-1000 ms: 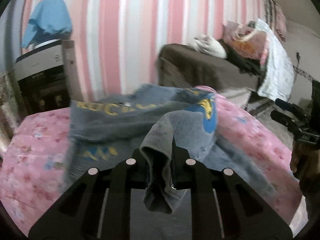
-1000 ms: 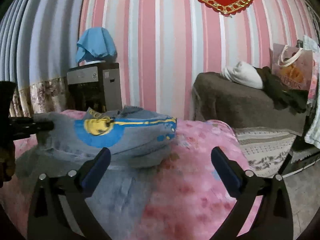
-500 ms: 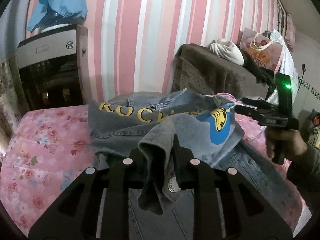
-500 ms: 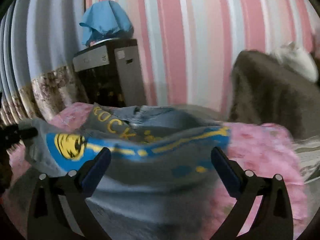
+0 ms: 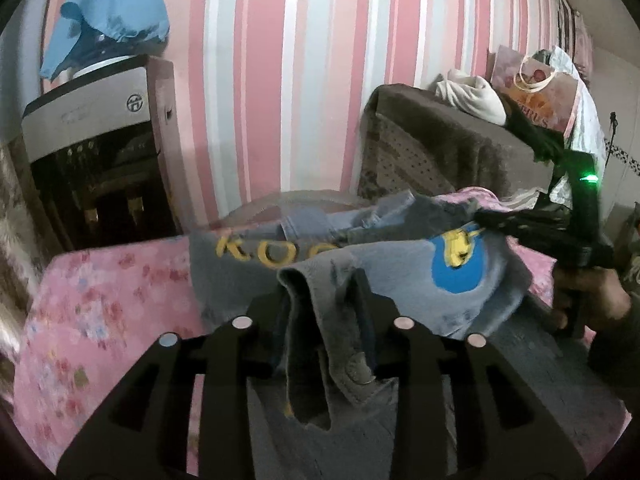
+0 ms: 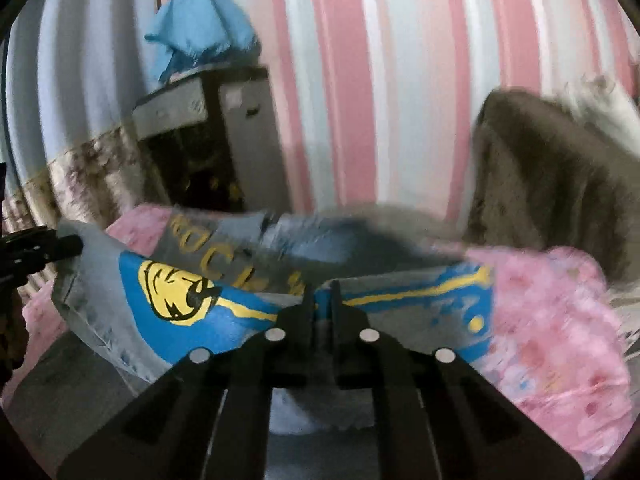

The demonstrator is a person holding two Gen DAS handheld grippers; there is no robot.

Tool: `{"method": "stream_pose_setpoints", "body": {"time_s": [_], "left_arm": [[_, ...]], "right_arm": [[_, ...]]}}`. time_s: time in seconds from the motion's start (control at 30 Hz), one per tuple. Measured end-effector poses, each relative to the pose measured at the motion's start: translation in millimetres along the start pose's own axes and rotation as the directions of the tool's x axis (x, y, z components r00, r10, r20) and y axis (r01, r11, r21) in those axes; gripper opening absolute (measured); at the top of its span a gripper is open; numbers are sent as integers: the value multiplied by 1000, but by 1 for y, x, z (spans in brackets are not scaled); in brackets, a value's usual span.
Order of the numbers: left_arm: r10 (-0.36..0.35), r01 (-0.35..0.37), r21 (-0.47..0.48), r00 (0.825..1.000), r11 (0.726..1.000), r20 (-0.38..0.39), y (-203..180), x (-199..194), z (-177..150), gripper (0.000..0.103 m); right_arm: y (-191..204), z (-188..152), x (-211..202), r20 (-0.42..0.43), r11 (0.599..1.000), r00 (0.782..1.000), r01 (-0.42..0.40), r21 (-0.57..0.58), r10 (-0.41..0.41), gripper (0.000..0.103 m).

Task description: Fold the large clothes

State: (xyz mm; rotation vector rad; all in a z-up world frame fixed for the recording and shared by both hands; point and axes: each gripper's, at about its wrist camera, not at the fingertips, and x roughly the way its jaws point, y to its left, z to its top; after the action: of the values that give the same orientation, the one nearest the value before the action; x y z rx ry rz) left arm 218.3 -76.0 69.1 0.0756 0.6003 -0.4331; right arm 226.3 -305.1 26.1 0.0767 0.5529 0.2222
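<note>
A grey-blue denim jacket (image 5: pixel 404 280) with yellow lettering and a blue and yellow print lies bunched on a pink flowered bed (image 5: pixel 100 304). My left gripper (image 5: pixel 320 300) is shut on a fold of the jacket's edge, which hangs down between the fingers. My right gripper (image 6: pixel 322 300) is shut on the jacket (image 6: pixel 180 300) at the blue printed edge. The right gripper also shows in the left wrist view (image 5: pixel 520 224), at the jacket's far right side. The left gripper shows at the left edge of the right wrist view (image 6: pixel 60 246).
A water dispenser (image 5: pixel 100 144) with a blue cloth (image 5: pixel 108 20) on top stands at the back left against the striped wall. A brown-covered sofa (image 5: pixel 440 148) with a white bundle and a gift bag (image 5: pixel 536 92) stands at the back right.
My right gripper has moved in from open and empty and shut on the jacket's blue printed edge. My left gripper has kept its hold and shifted closer to the wall.
</note>
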Motion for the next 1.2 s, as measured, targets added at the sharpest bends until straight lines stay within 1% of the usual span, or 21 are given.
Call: {"method": "stream_pose_setpoints", "body": {"time_s": [0.07,0.13,0.17,0.2,0.27,0.3,0.33,0.37,0.4,0.43,0.53,0.63,0.67,0.73,0.77,0.83,0.9,0.97,1.03,1.13,1.2], "left_arm": [[24,-24,-7,1000,1000,0,8,12,13,41],[106,-106,-18,994,994,-16,22,30,26,41],[159,-159,-27,987,987,-22,34,40,32,41],[176,-178,-44,983,983,-52,45,49,33,41],[171,-185,-110,977,976,-130,71,68,30,41],[174,-192,-117,973,974,-150,76,72,27,40],[177,-197,-122,971,973,-158,80,74,22,39],[174,-194,-128,972,972,-157,82,74,18,39],[151,-172,-135,976,976,-155,81,73,13,42],[118,-140,-137,981,981,-157,78,73,9,52],[73,-89,-121,989,989,-128,64,70,1,73],[49,-60,-103,993,993,-108,45,69,-2,82],[52,-62,-95,993,994,-103,39,70,-2,85],[89,-96,-68,991,993,-95,28,73,1,98],[98,-104,-62,991,993,-91,25,74,1,100],[128,-131,-33,988,991,-86,14,78,4,100],[166,-167,4,981,986,-101,5,85,5,100],[197,-195,30,976,980,-91,-4,87,5,100],[213,-210,43,974,977,-83,-9,87,6,100],[223,-220,47,971,974,-83,-13,90,7,100],[237,-234,50,968,971,-87,-16,95,8,100]], "right_arm": [[3,14,-1,34,998,998,55,-21,-54,6],[3,26,8,17,996,996,90,-25,-89,6],[2,31,17,13,995,995,101,-19,-101,6],[-1,34,29,-9,994,994,104,-11,-105,6],[-6,33,53,-58,992,991,125,5,-125,7],[-10,30,64,-83,992,988,129,13,-127,8],[-12,25,72,-110,991,985,134,13,-132,13],[-14,20,84,-165,990,976,142,8,-139,39],[-15,16,91,-201,990,970,139,8,-135,60],[-17,12,93,-214,989,967,145,12,-139,87],[-19,10,73,-163,985,972,173,17,-168,88],[-17,14,38,-103,979,974,205,8,-203,90],[-15,14,25,-82,976,973,215,-5,-215,94],[-10,13,7,-59,970,969,239,-41,-241,95],[-9,11,0,-54,966,965,253,-60,-257,95],[-11,6,-4,-66,963,962,259,-72,-264,95],[-18,-1,-4,-87,956,953,286,-71,-291,95],[-27,-6,0,-116,958,951,282,-48,-286,95],[-32,-10,3,-134,956,946,292,-35,-294,95],[-37,-13,12,-156,960,947,279,-22,-279,95],[-36,-14,23,-181,958,941,285,-28,-285,95]]}}
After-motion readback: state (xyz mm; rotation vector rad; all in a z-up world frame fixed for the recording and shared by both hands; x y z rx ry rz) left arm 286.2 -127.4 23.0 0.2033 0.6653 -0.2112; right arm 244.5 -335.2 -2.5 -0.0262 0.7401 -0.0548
